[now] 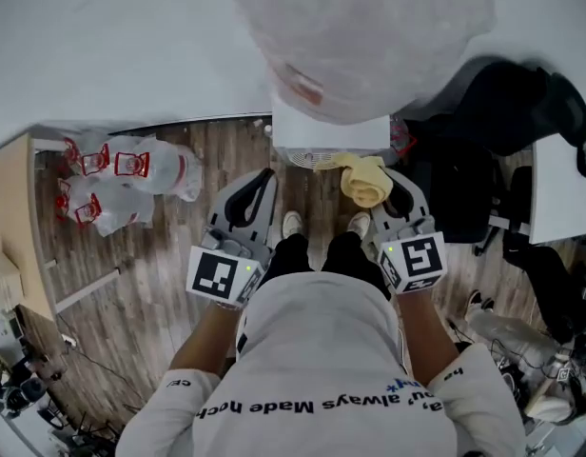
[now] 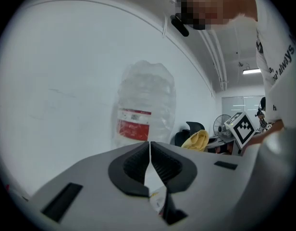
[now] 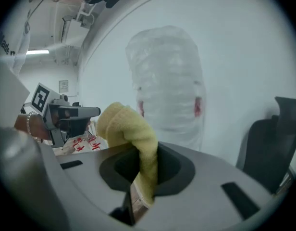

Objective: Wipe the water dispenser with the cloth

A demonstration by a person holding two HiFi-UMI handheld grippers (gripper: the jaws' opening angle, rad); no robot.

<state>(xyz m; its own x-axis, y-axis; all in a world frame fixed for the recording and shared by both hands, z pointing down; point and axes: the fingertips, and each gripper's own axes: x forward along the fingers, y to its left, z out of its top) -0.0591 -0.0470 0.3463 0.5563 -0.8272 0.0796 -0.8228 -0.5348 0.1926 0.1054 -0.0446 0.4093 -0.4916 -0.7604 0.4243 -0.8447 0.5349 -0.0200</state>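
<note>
Now the right gripper [image 3: 147, 170] pinches the yellow cloth [image 3: 130, 129] near the water dispenser [image 1: 331, 133]; the left gripper [image 2: 150, 161] sits closed on nothing.

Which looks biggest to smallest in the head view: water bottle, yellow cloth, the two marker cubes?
1. Water bottle, by far, though it sits close to the camera.
2. Left marker cube and right marker cube: alike, not ranked.
3. Yellow cloth: slightly smaller than the cubes, but farther away, so unsure.
</note>
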